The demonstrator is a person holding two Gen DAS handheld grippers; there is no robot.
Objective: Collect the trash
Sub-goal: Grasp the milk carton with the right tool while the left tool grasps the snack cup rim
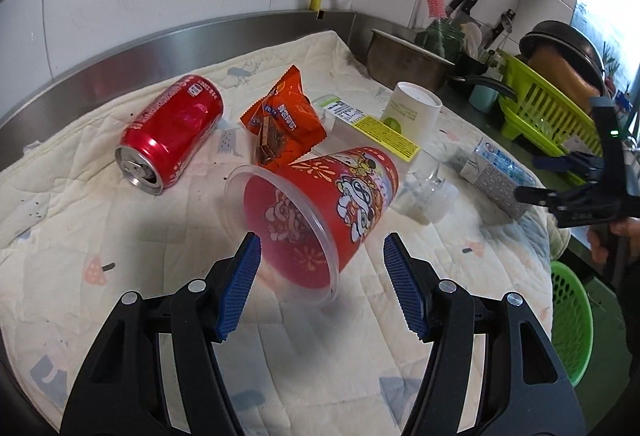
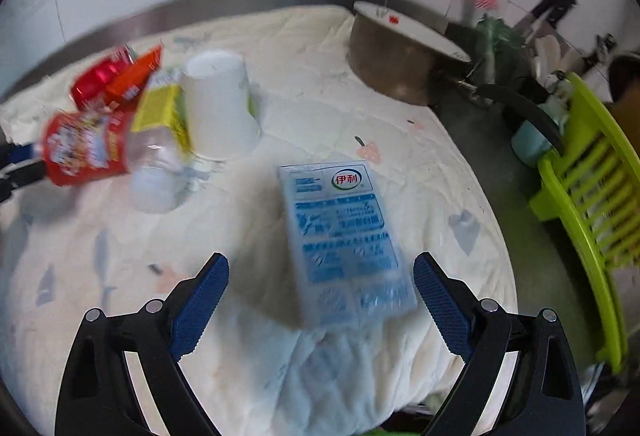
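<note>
My left gripper (image 1: 320,252) is open, its blue pads either side of the rim of a red printed plastic cup (image 1: 320,212) lying on its side on the quilted cloth. Behind the cup lie a red soda can (image 1: 172,132), an orange snack wrapper (image 1: 284,116), a yellow-labelled carton (image 1: 376,132), an upturned white paper cup (image 1: 412,108) and a clear plastic bottle (image 1: 428,192). My right gripper (image 2: 320,276) is open over a blue-and-white milk carton (image 2: 344,236) lying flat. The right gripper also shows at the right edge of the left wrist view (image 1: 560,192).
The white quilted cloth (image 1: 120,236) covers a steel counter against a tiled wall. A steel pot (image 2: 400,64), a green dish rack (image 2: 588,188) and utensils stand at the right. A green basket (image 1: 568,320) sits below the counter's right edge.
</note>
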